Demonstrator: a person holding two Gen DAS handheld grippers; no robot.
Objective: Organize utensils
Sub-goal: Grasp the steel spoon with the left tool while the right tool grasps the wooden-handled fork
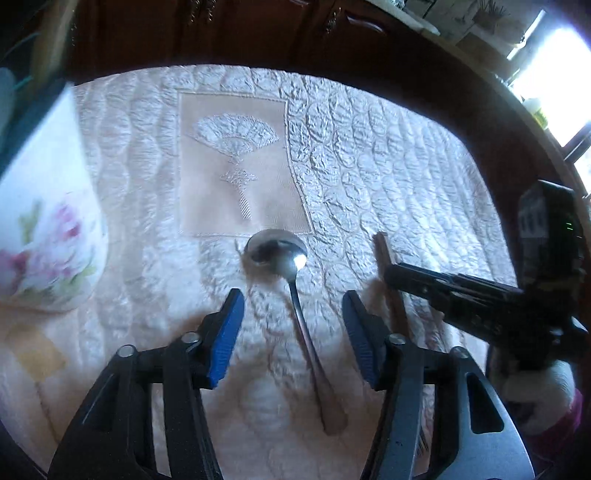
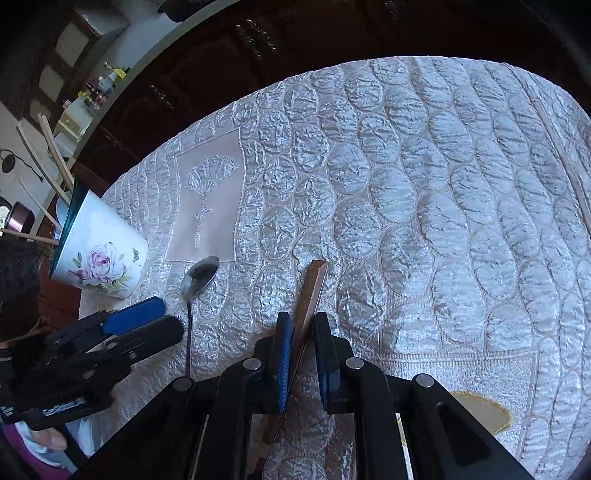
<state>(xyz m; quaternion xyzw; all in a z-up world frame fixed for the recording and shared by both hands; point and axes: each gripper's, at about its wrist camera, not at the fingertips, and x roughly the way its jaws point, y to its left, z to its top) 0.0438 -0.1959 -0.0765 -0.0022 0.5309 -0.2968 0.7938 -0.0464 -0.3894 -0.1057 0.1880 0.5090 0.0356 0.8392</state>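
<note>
A metal spoon (image 1: pixel 295 291) lies on the quilted white cloth (image 1: pixel 388 155), bowl away from me. My left gripper (image 1: pixel 293 306) is open, its blue pads either side of the spoon's handle, just above it. A brown wooden stick (image 2: pixel 312 291) lies to the spoon's right; it also shows in the left wrist view (image 1: pixel 391 280). My right gripper (image 2: pixel 301 328) has its jaws closed onto this stick. A white floral cup (image 2: pixel 101 254) stands at the left with several wooden sticks (image 2: pixel 55 162) in it. The spoon (image 2: pixel 197 278) lies beside the cup.
Dark wooden cabinets (image 1: pixel 258 33) stand behind the table. A yellow patch (image 2: pixel 484 410) is sewn on the cloth at the near right. A bright window (image 1: pixel 554 74) is at the far right.
</note>
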